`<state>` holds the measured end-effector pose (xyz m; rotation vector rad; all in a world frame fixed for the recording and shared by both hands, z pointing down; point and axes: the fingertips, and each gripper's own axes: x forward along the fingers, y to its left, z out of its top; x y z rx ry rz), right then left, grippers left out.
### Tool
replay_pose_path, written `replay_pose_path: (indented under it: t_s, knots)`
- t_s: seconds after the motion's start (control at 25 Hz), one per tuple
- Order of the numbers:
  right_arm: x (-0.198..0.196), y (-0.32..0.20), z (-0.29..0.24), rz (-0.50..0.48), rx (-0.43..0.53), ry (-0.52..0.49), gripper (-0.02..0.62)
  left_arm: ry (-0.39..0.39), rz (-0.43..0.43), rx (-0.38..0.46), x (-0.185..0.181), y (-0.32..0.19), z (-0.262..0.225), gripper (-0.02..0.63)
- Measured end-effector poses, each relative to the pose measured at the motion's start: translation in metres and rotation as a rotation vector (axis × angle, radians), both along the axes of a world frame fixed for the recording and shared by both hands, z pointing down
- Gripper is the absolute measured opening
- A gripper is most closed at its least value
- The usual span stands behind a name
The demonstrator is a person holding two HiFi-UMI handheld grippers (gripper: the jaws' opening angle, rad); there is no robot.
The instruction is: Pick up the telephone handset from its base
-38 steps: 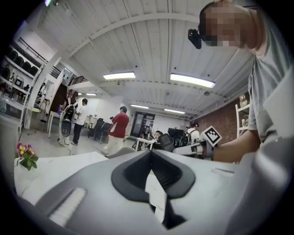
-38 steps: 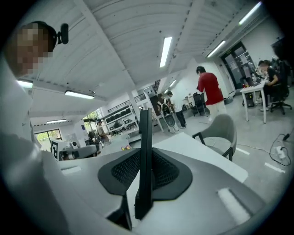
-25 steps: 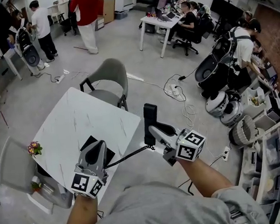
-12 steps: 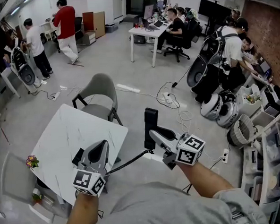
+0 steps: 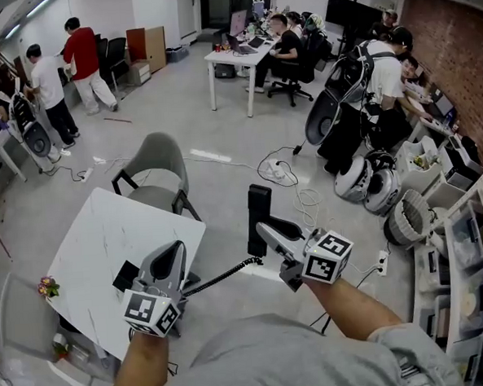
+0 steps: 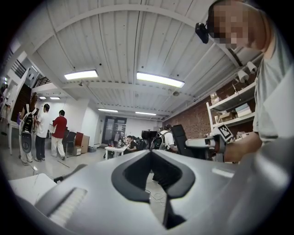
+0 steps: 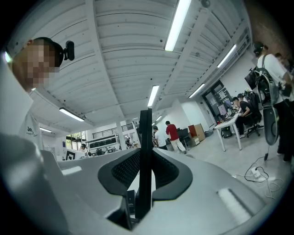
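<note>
A: Handset: where is it?
B: Upright, clamped in the right hand-held gripper, over the floor, at 3 o'clock from the surface.
A: Its cord?
B: It runs toward 8 o'clock, to the base at the surface's edge.
A: Left hand-held gripper?
B: Closed, empty, just above the base.

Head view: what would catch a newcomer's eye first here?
A black telephone handset stands upright, clamped in the right gripper, out past the edge of the white table. Its coiled cord stretches back toward the left gripper. Behind, people work at desks in a busy room.
</note>
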<state>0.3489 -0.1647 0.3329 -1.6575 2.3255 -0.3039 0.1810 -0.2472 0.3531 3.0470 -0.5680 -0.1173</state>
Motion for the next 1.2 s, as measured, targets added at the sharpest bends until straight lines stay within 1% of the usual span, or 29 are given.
replay_pose_path:
  t_s: [0.4, 0.68, 1.2]
  knots:
    - [0.013, 0.017, -0.005, 0.018, -0.001, 0.006, 0.077, -0.001, 0.034, -0.004, 0.019, 0.016, -0.004, 0.059]
    - [0.013, 0.018, -0.004, 0.033, 0.001, 0.006, 0.076, -0.004, 0.043, -0.004, 0.018, 0.017, 0.001, 0.058]
    - [0.014, 0.019, -0.005, 0.038, 0.006, 0.000, 0.077, -0.002, 0.035, 0.000, 0.013, 0.018, -0.001, 0.059]
